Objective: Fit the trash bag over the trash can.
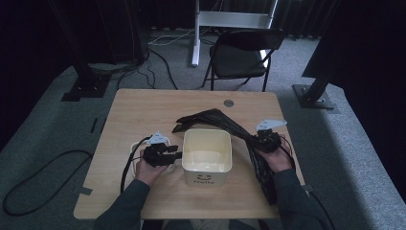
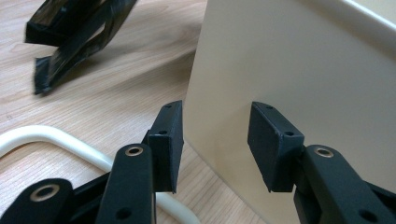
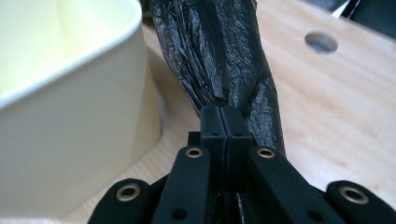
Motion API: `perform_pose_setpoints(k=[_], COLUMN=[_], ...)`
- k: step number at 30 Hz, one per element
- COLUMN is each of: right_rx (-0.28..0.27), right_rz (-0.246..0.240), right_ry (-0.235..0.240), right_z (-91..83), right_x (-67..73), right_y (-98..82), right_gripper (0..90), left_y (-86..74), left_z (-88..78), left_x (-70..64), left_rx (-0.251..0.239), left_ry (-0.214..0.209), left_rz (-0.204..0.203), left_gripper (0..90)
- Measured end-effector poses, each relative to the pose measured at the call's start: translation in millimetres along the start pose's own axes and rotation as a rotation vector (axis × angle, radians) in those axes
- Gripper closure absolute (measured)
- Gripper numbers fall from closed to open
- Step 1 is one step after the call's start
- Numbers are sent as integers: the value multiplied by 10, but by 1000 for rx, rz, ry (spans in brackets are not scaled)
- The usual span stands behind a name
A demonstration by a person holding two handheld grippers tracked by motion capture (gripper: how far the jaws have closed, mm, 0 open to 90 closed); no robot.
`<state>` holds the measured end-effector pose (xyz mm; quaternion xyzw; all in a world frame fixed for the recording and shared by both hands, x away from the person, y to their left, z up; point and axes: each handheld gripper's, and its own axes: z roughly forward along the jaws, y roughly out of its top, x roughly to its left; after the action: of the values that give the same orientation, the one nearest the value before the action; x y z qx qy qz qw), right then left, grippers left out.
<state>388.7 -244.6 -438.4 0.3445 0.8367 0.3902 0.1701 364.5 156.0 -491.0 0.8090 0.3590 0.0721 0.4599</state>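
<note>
A cream square bin [image 1: 207,155] marked "Hello" stands at the table's middle; its wall [image 2: 289,70] and its rim [image 3: 70,70] show up close. A crumpled black plastic bag [image 1: 225,125] lies stretched from behind the bin past its right side to the front edge. My right gripper [image 1: 266,139] is shut on a gathered fold of that bag [image 3: 219,60], just right of the bin. My left gripper [image 1: 173,154] is open at the bin's left wall, its jaws [image 2: 215,144] apart and pointing at the wall with nothing between them. The bag's far end [image 2: 70,32] rests on the wood.
A cream loop of cable [image 2: 56,140] lies under my left gripper. The wooden table [image 1: 143,115] has a round grommet hole [image 1: 229,103] near its far edge. A black folding chair [image 1: 242,52] stands beyond the table on grey carpet.
</note>
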Motion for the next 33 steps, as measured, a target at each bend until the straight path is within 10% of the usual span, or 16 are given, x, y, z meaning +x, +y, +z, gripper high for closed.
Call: perform_pose_setpoints(k=[33], right_rx=[-152], right_rz=[-123], right_ry=[89], right_z=[-13], right_x=[404], right_y=[1099], right_gripper=[897], left_y=[32], left_z=[-162], left_x=[7], left_rx=[-52], left_ry=[-5], left_rz=[-13], left_gripper=[560])
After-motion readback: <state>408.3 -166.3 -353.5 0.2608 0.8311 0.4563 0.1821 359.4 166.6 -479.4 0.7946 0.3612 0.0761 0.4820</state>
